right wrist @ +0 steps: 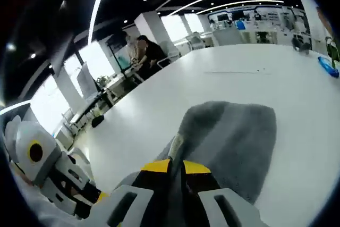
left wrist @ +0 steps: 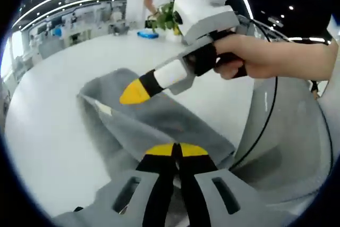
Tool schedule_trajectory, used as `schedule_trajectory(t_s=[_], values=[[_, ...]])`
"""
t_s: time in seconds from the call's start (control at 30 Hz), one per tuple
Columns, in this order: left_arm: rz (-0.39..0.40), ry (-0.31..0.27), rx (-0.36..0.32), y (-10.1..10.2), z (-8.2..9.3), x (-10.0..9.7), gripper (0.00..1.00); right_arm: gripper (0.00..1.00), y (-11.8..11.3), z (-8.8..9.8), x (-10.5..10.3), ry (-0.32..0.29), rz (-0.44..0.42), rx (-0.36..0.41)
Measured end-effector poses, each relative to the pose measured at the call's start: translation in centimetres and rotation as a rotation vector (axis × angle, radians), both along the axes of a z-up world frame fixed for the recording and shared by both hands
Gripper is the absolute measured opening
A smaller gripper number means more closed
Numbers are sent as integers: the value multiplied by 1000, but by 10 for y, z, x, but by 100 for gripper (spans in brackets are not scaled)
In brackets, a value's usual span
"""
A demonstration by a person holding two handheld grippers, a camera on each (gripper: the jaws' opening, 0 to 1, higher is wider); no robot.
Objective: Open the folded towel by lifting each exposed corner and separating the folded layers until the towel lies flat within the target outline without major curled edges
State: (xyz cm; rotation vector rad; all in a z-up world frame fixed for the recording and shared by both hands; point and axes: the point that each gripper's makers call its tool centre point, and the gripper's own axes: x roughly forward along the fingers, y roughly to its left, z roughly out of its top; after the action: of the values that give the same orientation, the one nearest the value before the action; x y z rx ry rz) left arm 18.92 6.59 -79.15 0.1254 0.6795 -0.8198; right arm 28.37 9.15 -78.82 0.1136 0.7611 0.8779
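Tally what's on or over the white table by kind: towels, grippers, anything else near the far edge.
Grey towel: 1, still folded
Grippers: 2, left gripper and right gripper, both with yellow tips
Blue object at the far edge: 1
Green plant at the far edge: 1
Total: 5

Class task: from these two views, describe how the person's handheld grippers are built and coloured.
The right gripper has a white and grey body, a black section behind a yellow tip, and a black cable trailing from it. A bare hand grips its black handle; no sleeve is visible. The left gripper has grey jaw arms with slots, black inner faces and yellow tips.
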Motion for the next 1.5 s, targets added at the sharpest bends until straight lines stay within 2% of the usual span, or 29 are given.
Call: schedule_trajectory(t_s=[0.07, 0.17, 0.3, 0.4, 0.6, 0.63, 0.67, 0.73, 0.8, 0.83, 0.87, 0.9, 0.93, 1.0, 1.1, 1.23, 1.3, 1.47, 1.5], values=[[-2, 7, -4, -2, -2, 0, 1, 4, 7, -3, 1, 7, 16, -17], [-13, 8, 3, -4, -4, 1, 1, 4, 13, -5, 3, -16, 45, -56], [-29, 11, 3, -8, -7, 3, 1, 3, 6, -19, 10, -73, 71, -196], [-44, 11, 7, -11, -8, 3, 2, 0, 10, -19, 8, -34, 69, -160], [-53, 2, -9, -12, -7, 6, 3, 0, 1, -18, 12, 28, -14, -80], [-38, -22, -17, -10, -5, 10, 5, 0, 0, -16, 13, 61, -46, -35], [-18, -47, -23, -9, -3, 14, 9, 0, -1, -16, 13, 71, -54, -26], [17, -137, -40, -1, 5, 24, 23, 0, -10, -16, 14, 107, -96, 30], [88, -94, -89, 9, 6, 26, 29, 0, -15, -18, 13, 123, -106, 45], [139, -51, -119, 17, 5, 28, 27, 0, -17, -20, 12, 124, -103, 50], [156, -37, -129, 20, 5, 29, 26, 0, -18, -21, 10, 125, -99, 57], [231, 8, -175, 32, 4, 34, 27, 0, -19, -22, 7, 126, -98, 57], [276, 26, -199, 42, 2, 39, 27, 0, -20, -24, 5, 125, -96, 52], [332, 40, -195, 58, -1, 45, 24, 0, -23, -26, 2, 120, -96, 44], [375, 23, -170, 78, -4, 55, 24, 0, -26, -27, 0, 125, -111, 60], [463, 105, -196, 97, -16, 66, 22, 0, -29, -27, -3, 127, -116, 65], [465, 115, -205, 100, -20, 70, 16, 0, -31, -26, -3, 123, -115, 64], [498, 216, -222, 104, -37, 74, 15, 0, -35, -23, -5, 118, -110, 75], [500, 217, -215, 104, -40, 76, 15, 0, -36, -23, -6, 111, -105, 70]])
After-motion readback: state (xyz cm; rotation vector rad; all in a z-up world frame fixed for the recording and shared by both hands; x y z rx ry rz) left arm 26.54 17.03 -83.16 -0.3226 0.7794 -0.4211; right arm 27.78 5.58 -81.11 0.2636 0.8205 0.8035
